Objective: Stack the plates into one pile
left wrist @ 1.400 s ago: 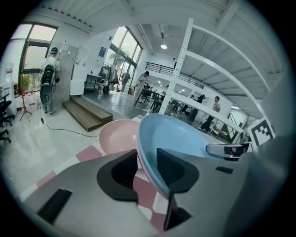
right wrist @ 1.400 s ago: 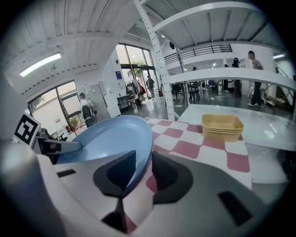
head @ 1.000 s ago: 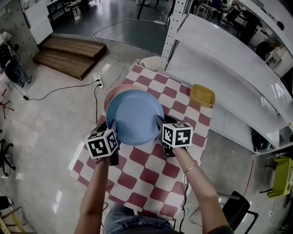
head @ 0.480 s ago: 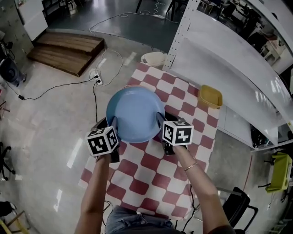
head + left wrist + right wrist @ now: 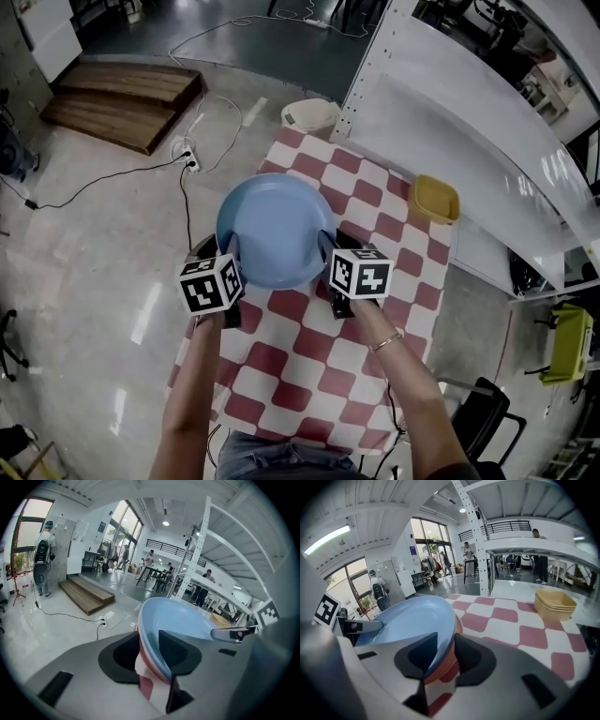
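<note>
A large light-blue plate [image 5: 275, 230] is held level between my two grippers over the red-and-white checkered table [image 5: 309, 356]. My left gripper [image 5: 230, 255] is shut on its left rim and my right gripper [image 5: 328, 253] on its right rim. In the left gripper view the blue plate [image 5: 183, 618] fills the gap between the jaws of that gripper [image 5: 150, 651]. In the right gripper view a pink plate [image 5: 451, 665] lies directly under the blue plate [image 5: 412, 618], its rim also inside the right gripper [image 5: 446, 650]. In the head view the blue plate hides the pink one.
A stack of yellow bowls [image 5: 437, 199] stands at the table's far right corner. A white shelf rack [image 5: 450, 122] runs along the table's right side. A white bin [image 5: 311, 117] sits beyond the far edge. Cables and a power strip [image 5: 187, 155] lie on the floor at left.
Both grippers carried the blue plate a little away from me and leftward, until it covered the pink plate that showed behind it a second ago.
</note>
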